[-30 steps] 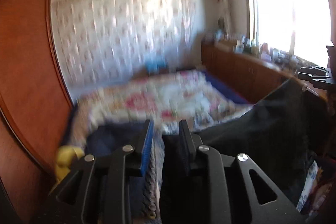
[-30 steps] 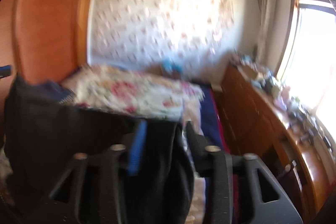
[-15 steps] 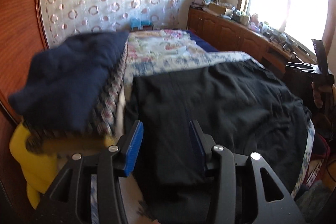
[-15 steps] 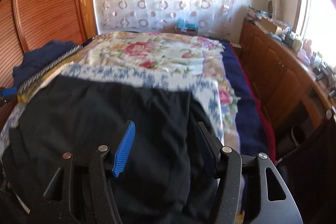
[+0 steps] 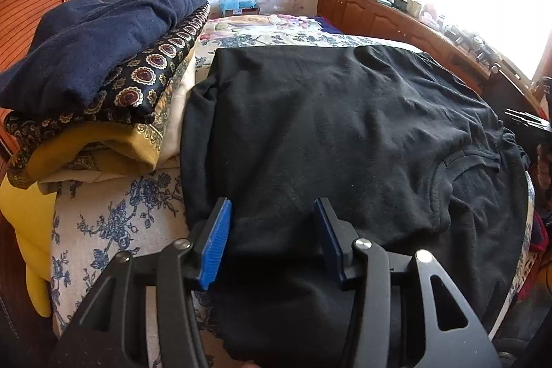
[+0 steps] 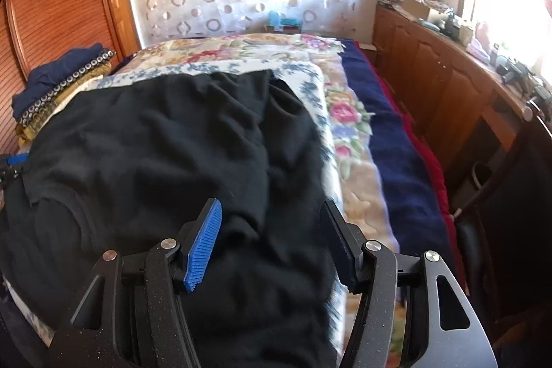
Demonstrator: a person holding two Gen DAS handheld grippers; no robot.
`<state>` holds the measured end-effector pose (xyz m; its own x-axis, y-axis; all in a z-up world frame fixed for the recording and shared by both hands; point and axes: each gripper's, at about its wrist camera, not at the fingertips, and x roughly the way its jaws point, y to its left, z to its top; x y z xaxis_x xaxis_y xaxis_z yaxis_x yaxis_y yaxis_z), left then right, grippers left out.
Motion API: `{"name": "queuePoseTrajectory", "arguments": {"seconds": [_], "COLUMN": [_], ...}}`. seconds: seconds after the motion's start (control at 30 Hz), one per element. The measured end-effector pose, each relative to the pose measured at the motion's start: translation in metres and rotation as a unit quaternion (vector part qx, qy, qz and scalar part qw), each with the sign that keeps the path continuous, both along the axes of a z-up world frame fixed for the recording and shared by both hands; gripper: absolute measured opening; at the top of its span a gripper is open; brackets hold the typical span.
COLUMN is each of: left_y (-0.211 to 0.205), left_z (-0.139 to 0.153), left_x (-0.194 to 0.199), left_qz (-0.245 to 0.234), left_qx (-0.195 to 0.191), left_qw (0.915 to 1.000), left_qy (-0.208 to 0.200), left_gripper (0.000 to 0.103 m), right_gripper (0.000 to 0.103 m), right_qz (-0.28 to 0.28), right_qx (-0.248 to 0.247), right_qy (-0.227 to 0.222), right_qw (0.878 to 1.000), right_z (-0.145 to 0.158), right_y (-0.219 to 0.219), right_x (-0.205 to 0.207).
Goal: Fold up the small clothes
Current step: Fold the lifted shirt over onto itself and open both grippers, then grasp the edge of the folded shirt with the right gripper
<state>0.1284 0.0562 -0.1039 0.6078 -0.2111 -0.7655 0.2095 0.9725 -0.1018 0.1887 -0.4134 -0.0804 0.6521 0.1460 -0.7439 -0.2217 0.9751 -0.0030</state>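
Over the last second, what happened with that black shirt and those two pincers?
Both let go: the left gripper and right gripper, shut on the lifted black T-shirt a second ago, now stand open above it, spread flat on the bed. The folded pile stayed put.

The left gripper has its jaws spread wide, the blue ribbed pads facing each other with nothing clamped between them. The right gripper is likewise parted (its gap looks about as wide), holding nothing. Both point forward and tilt downward. A sliver of the left gripper shows at the left edge of the right wrist view.
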Motion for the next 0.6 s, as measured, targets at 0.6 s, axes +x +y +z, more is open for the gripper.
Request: {"name": "queuePoseTrajectory", "arguments": {"seconds": [0.6], "left_y": [-0.006], "left_z": [-0.003], "left_x": [0.0], "left_qz": [0.001], "left_qx": [0.025], "left_qw": [0.9996], "left_qy": [-0.009], "left_gripper": [0.053], "right_gripper": [0.061], "right_qz": [-0.035], "right_qx": [0.02], "right_qy": [-0.019], "right_qw": [0.999], "right_z": [-0.005], "right_y": [-0.023], "right_x": [0.006]}}
